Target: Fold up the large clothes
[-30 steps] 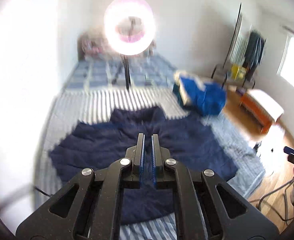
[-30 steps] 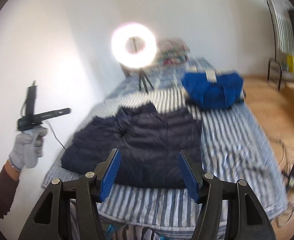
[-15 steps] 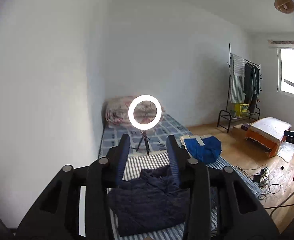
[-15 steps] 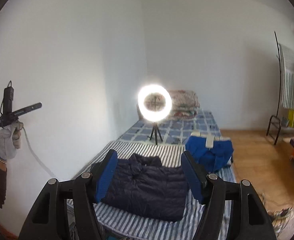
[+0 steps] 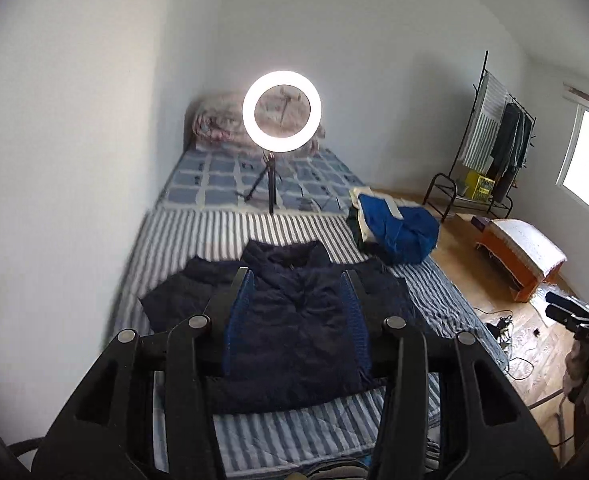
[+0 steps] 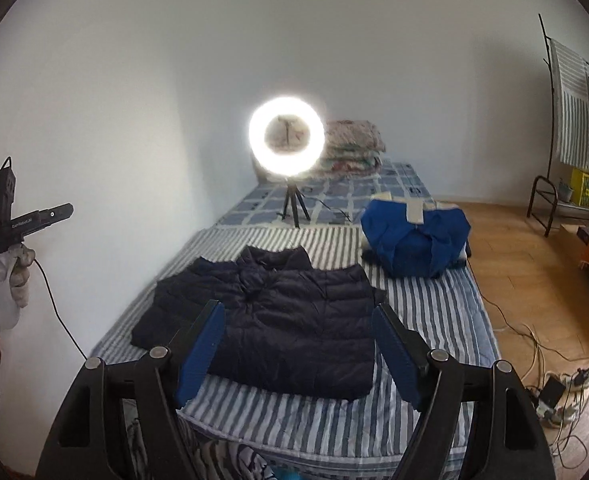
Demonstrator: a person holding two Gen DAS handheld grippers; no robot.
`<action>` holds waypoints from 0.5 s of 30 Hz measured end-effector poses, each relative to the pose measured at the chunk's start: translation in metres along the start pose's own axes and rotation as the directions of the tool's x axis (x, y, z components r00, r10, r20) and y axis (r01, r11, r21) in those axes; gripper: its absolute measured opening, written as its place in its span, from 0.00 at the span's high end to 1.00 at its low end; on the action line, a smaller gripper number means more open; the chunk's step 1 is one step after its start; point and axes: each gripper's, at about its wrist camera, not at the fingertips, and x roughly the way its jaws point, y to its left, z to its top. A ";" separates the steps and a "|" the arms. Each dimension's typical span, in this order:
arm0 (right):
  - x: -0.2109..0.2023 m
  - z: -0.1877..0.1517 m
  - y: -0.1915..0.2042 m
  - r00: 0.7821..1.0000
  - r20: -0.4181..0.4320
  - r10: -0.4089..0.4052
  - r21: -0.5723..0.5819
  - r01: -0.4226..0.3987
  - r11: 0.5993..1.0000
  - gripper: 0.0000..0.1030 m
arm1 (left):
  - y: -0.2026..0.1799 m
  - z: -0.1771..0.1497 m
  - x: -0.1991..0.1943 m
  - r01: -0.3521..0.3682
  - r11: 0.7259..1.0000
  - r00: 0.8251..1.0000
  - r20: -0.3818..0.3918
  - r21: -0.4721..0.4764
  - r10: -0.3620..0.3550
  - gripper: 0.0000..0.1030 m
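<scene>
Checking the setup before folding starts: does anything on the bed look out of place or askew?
The dark puffer jacket lies flat but slightly skewed, its sleeve toward the wall splayed out. A blue garment sits crumpled in a heap beside it, and a lit ring light stands on the bed.

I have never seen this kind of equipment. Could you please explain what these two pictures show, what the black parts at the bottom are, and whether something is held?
No robot is here. A person holds one hand-held gripper in each hand, and each carries a wide-angle camera looking along its two fingers. One picture comes from the left gripper, the other from the right gripper. Both stand open and hold nothing. In front lies a bed with a striped blue-and-white cover. On it a dark navy quilted jacket is spread flat, with a bright blue bundle of cloth beyond it and a glowing white ring lamp on a small tripod behind.
</scene>
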 end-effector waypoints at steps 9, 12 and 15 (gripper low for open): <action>0.113 -0.070 -0.044 0.979 -0.204 -0.016 0.191 0.056 0.980 0.24 | -0.028 -0.106 0.171 -0.027 0.999 0.972 -0.233 -0.046 0.015 0.56; 0.145 -0.093 -0.062 0.965 -0.262 -0.008 0.278 0.084 0.957 0.24 | -0.036 -0.124 0.205 -0.038 0.999 0.961 -0.276 -0.038 0.026 0.56; 0.165 -0.116 -0.078 0.953 -0.302 -0.009 0.363 0.124 0.923 0.24 | -0.046 -0.139 0.231 -0.049 0.999 0.955 -0.294 0.002 0.047 0.56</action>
